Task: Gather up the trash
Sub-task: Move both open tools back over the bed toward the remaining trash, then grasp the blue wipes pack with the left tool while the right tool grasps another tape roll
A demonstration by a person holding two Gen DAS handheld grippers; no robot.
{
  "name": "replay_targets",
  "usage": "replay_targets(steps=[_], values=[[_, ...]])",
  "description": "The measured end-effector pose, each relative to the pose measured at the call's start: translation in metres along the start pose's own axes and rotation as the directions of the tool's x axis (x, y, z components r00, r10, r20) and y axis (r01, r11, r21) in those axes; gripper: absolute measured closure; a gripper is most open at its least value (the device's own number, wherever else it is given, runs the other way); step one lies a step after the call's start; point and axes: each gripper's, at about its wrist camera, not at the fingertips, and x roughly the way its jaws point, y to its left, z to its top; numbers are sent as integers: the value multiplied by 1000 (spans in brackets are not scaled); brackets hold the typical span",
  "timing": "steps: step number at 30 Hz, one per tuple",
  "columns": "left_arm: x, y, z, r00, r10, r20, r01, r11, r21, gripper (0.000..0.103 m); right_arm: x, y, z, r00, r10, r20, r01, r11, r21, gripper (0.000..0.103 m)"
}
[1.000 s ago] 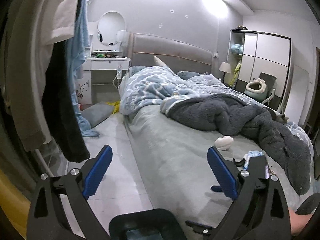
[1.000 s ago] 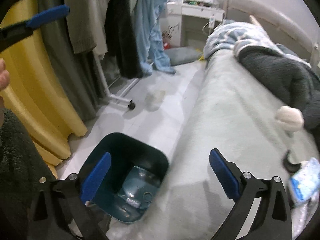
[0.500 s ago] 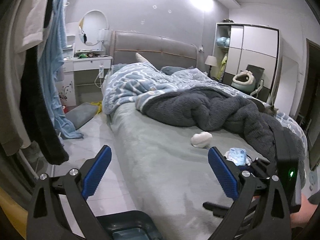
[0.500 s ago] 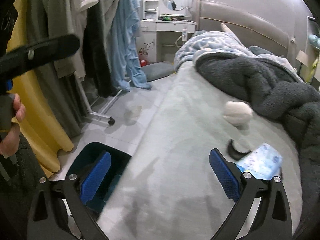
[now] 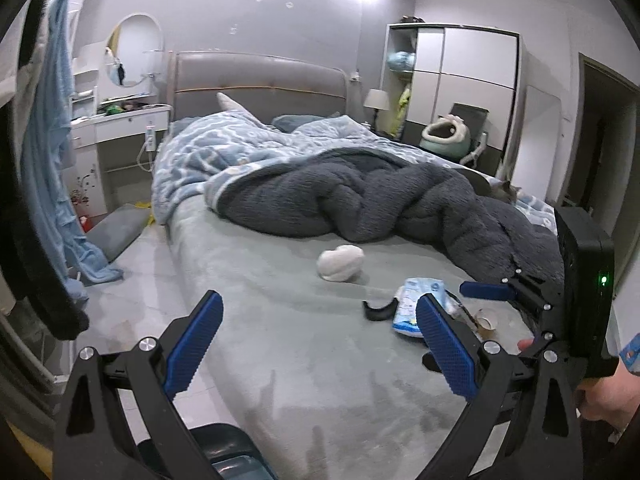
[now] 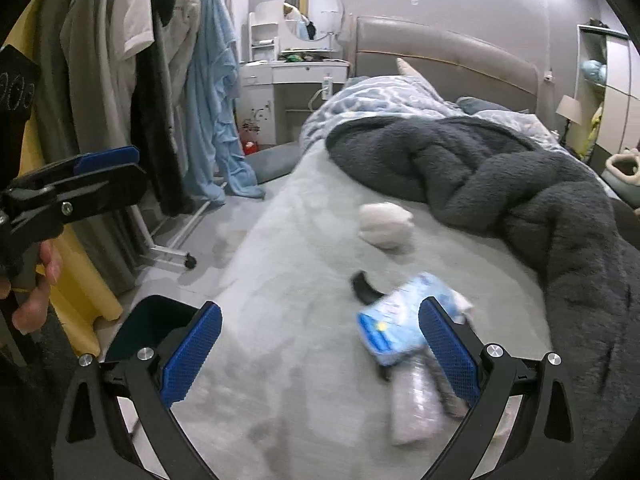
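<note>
Blue pads show on the left gripper [image 5: 318, 344], and its fingers are spread wide, holding nothing. Ahead of them on the bed [image 5: 280, 320] lie a white lump [image 5: 340, 263], a blue packet [image 5: 416, 304] just past the right finger, and a small cup [image 5: 486, 322]. The bin [image 5: 224, 454] sits below the fingers.

The right gripper [image 6: 320, 354] is wide open too. The blue packet [image 6: 400, 320] and a clear wrapper [image 6: 412, 404] lie just inside its right finger. The bin [image 6: 152, 328] is behind the left finger. I think the trash is still all waiting.
</note>
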Motion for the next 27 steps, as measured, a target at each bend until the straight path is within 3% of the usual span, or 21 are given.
replay_targets(steps=[16,27], values=[[54,-43,1,990,-126,-70,130,990,56,5,-19,-78,-33,997,-71,-27,73,995,74,3],[86,-60,-1,964,-235,-123,240,970,25,5,-23,-118,-56,992,-96,-81,105,989,108,3]])
